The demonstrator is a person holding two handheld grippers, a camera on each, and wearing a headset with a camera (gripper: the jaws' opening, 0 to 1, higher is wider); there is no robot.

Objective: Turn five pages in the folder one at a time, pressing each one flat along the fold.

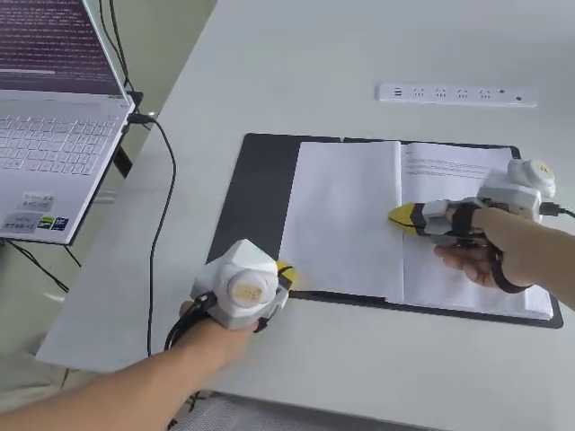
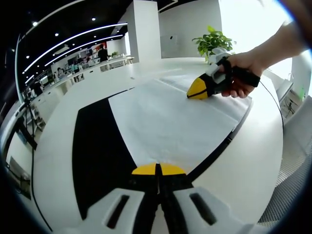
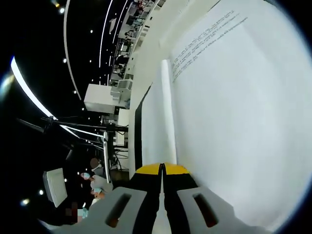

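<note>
Sets the right gripper, jaws closed and empty, on the fold of the open folder, right under its tip. Rests the left gripper, likewise closed, at the near corner of the turned page. Likely thin, limp, crease-prone: best pinched lightly at an outer edge.

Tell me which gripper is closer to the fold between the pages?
Right. The right gripper has its tip at the fold; the left gripper sits at the left page's near corner.

right tongs: closed | tips over printed page | just beside fold
</note>
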